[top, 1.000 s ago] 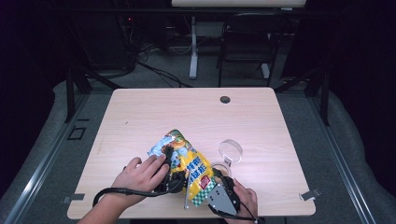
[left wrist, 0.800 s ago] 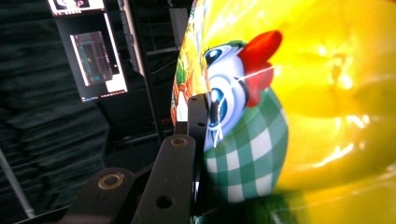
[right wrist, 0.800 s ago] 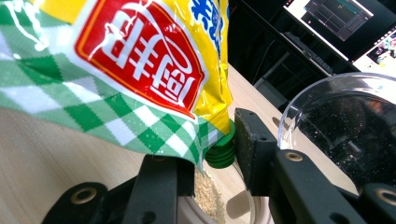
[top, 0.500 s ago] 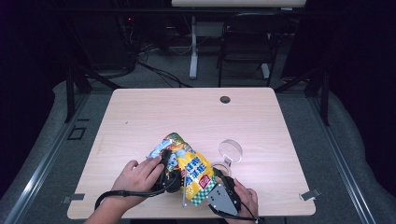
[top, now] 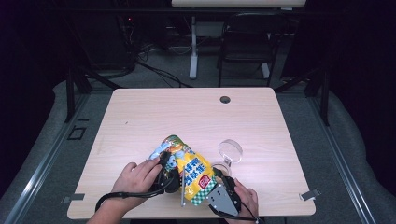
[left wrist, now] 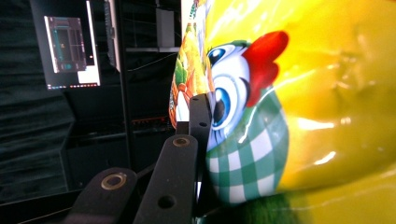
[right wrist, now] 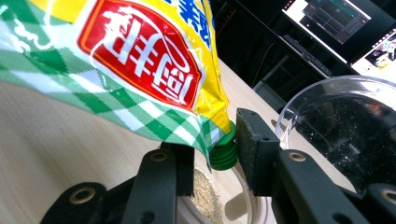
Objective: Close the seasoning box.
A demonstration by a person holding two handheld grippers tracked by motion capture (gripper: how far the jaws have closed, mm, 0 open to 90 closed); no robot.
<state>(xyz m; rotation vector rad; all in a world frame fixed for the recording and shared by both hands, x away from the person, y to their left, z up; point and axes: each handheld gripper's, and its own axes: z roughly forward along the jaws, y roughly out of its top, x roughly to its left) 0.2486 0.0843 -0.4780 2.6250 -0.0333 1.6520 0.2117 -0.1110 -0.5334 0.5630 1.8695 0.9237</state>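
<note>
left gripper (top: 170, 175) is pinching the yellow pouch (top: 191, 168) tight above the bench (top: 140, 116); right gripper (right wrist: 219, 158)'s half-open fingers are loosely bracketing its green spout (right wrist: 223, 151) over a small dish (right wrist: 215, 198) of powder; a slip is risking a spill

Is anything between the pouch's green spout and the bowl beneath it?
Nothing visible. In the right gripper view the green spout hangs between the right gripper's jaws, directly above the bowl, which already holds some beige powder. The clear lid stands off to the side.
</note>
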